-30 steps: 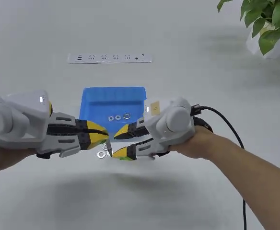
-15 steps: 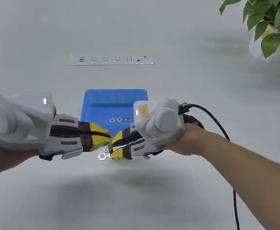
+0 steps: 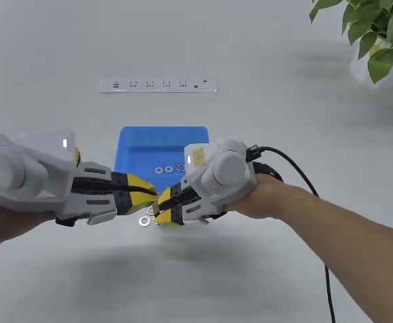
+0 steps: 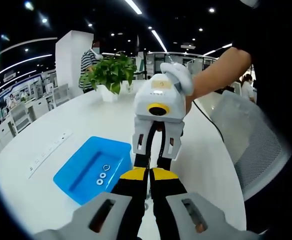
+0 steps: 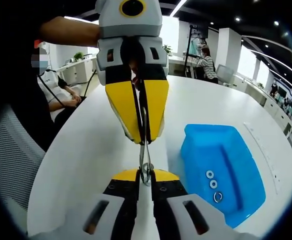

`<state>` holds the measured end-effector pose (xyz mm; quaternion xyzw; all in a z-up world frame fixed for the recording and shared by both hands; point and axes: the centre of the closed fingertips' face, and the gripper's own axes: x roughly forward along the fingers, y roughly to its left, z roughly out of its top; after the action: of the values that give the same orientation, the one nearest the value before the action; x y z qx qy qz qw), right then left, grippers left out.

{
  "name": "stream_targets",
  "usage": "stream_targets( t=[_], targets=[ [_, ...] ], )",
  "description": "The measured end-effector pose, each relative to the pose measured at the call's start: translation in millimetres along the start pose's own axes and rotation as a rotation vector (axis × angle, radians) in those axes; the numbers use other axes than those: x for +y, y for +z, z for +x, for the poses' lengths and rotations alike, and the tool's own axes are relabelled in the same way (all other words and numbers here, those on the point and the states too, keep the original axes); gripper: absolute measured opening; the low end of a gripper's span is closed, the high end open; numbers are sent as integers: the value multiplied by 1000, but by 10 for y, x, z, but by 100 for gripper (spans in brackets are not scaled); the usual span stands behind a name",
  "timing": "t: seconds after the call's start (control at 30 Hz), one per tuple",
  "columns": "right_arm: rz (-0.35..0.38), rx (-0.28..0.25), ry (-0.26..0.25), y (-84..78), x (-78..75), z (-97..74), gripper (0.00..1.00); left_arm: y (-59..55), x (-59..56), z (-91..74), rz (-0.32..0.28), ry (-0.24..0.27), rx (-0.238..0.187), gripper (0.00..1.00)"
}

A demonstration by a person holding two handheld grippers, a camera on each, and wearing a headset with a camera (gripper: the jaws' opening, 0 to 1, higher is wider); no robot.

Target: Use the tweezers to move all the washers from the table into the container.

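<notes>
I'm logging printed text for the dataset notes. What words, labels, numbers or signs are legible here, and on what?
No text here is legible enough to quote.
On the power strip: small marks beside the sockets, too small to read.
On the yellow sticker atop the right gripper: print too blurred to read.
On the blue container: no lettering seen.

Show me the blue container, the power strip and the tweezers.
blue container (image 3: 141,149), head view, bare floor in its back left part.
power strip (image 3: 159,85), head view, middle of its top face.
tweezers (image 5: 144,152), right gripper view, midway along the thin metal arms.
</notes>
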<state>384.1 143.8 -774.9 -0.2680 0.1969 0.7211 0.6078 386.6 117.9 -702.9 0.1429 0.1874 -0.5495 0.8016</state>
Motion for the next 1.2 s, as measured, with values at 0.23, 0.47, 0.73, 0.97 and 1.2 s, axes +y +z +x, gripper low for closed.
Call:
stream_targets(
  t=[0.23, 0.47, 0.73, 0.97, 1.2],
  targets=[
    [17, -6, -9, 0, -7, 5, 9, -5, 5, -7, 3, 2, 4, 6],
    [22, -1, 0, -1, -6, 9, 10, -3, 6, 2, 3, 4, 5, 6],
    [23, 13, 6, -17, -4, 56, 11, -11, 8, -8, 2, 4, 8, 6],
    [17, 6, -1, -20, -4, 54, 9, -17, 11, -8, 1, 4, 14, 6],
    [13, 7, 2, -13, -2, 53, 8, -26, 14, -8, 0, 8, 19, 6]
  ],
)
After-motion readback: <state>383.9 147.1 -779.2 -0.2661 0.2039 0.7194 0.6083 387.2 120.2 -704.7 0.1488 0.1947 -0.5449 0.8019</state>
